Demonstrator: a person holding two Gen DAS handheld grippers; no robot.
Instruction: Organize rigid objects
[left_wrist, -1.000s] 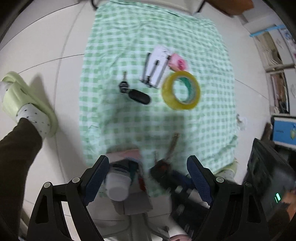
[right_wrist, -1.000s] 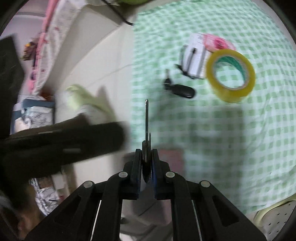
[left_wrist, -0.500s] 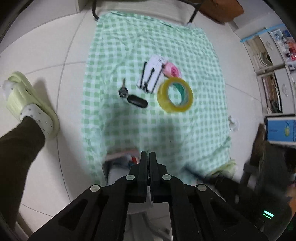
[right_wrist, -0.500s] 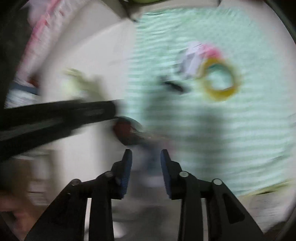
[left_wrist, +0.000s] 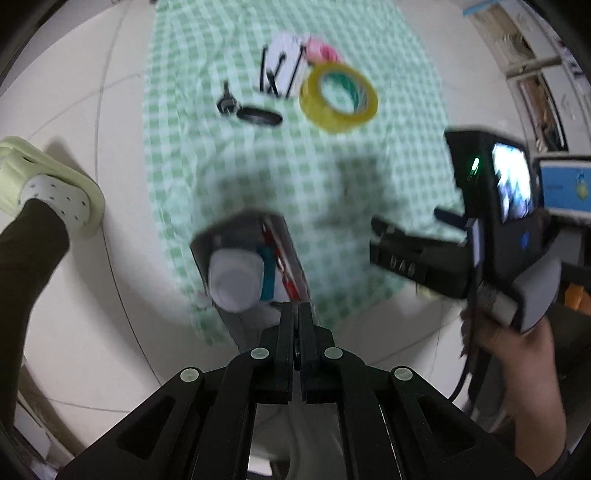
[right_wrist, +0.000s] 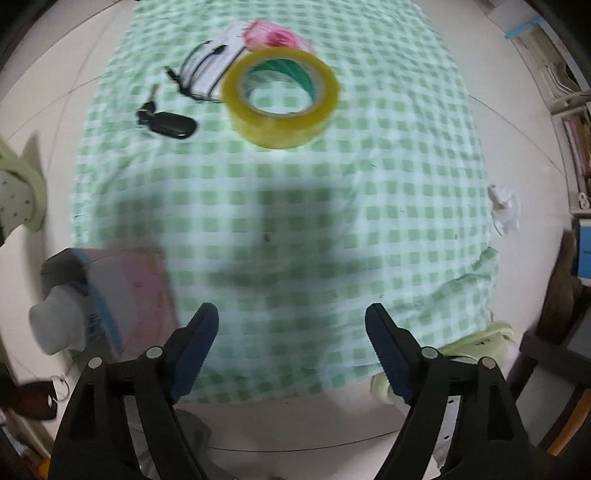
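A green checked cloth (left_wrist: 295, 166) (right_wrist: 369, 184) lies on the floor. On its far part lie a yellow tape roll (left_wrist: 338, 98) (right_wrist: 280, 98), a black car key (left_wrist: 258, 116) (right_wrist: 170, 123), a white card with black clips (left_wrist: 282, 72) (right_wrist: 214, 70) and a pink item (left_wrist: 321, 50) (right_wrist: 277, 37). A grey box (left_wrist: 251, 258) (right_wrist: 122, 291) at the cloth's near edge holds a white bottle (left_wrist: 234, 280) (right_wrist: 55, 326) and other items. My left gripper (left_wrist: 296, 314) is shut and empty just above the box. My right gripper (right_wrist: 291, 332) is open and empty over the cloth's near edge.
The right hand-held gripper body (left_wrist: 480, 229) shows at the right of the left wrist view. A foot in a pale green slipper (left_wrist: 48, 188) stands left of the cloth. A dark red key fob (right_wrist: 35, 400) lies on the tile at the near left. Crumpled paper (right_wrist: 506, 214) lies right of the cloth.
My right gripper let go of the key it held and opened wide. My left gripper went from open to shut. Both grippers shifted over the cloth's near edge.
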